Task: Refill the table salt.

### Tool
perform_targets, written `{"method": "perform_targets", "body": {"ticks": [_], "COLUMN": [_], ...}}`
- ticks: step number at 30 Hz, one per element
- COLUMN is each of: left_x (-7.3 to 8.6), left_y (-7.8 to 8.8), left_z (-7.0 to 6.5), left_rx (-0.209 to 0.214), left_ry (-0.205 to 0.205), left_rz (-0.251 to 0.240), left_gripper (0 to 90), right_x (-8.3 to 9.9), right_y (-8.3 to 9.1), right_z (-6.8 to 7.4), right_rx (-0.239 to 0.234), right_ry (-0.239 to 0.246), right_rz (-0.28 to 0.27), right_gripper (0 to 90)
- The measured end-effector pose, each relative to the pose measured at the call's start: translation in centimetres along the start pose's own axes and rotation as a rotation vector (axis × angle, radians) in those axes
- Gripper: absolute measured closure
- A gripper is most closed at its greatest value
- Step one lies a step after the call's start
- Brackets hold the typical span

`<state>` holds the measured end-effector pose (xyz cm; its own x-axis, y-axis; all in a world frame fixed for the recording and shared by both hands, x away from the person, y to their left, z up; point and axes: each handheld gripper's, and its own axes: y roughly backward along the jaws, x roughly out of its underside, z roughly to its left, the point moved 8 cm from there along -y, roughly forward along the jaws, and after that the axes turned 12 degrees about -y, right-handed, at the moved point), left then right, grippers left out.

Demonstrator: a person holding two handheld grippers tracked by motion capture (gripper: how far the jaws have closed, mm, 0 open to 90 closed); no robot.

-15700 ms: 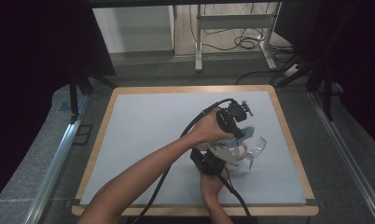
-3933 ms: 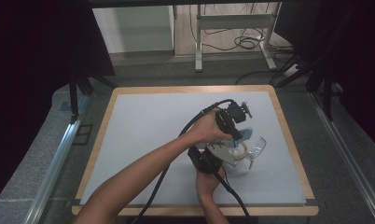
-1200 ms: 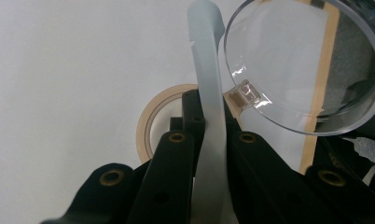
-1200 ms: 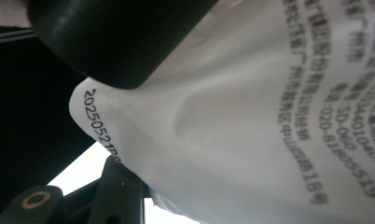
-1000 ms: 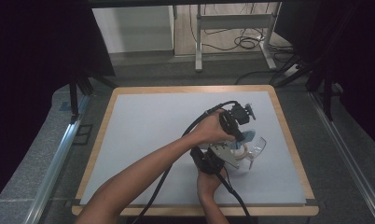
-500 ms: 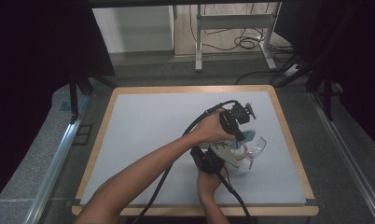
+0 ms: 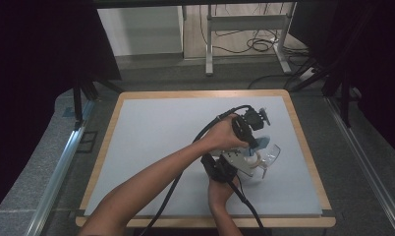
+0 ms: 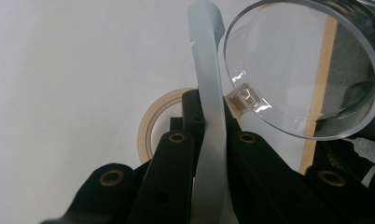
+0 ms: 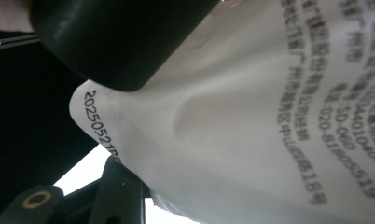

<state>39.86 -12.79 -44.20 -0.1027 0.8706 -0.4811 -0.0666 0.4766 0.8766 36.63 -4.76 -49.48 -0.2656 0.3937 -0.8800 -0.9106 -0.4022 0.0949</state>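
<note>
The left tool (image 8: 209, 154) pinches a pale grey-blue strip (image 8: 208, 93) standing upright just beside the clear round plastic container (image 8: 302, 70); the right tool (image 7: 224, 169) grips a white printed pouch (image 9: 269, 116) nearer the person.

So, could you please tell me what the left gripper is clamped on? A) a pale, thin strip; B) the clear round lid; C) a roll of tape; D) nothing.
A: in the left gripper view, the left gripper has its jaws shut on a pale thin strip that rises between them, beside the clear round lid.
</note>
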Motion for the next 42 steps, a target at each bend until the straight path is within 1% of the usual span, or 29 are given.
{"method": "perform_targets", "body": {"ticks": [9,24,42], "left_x": [-0.14,0.0,0.25], "left_y": [0.12,0.11,-0.02], "left_z": [-0.03,-0.03,0.05], "left_rx": [-0.004,-0.005,0.001], "left_ry": [0.0,-0.003,-0.002], "left_rz": [-0.002,0.002,0.003], "left_gripper": [89.6,89.6,89.6], "right_x": [-0.24,-0.15,0.1], "right_y": [0.03,-0.06,-0.16], "right_z": [0.01,0.14,0.14], "right_rx": [-0.002,-0.002,-0.002], "right_ry": [-0.001,-0.009,-0.005], "right_rz": [-0.007,-0.013,-0.009], "right_gripper": [56.1,56.1,56.1]}}
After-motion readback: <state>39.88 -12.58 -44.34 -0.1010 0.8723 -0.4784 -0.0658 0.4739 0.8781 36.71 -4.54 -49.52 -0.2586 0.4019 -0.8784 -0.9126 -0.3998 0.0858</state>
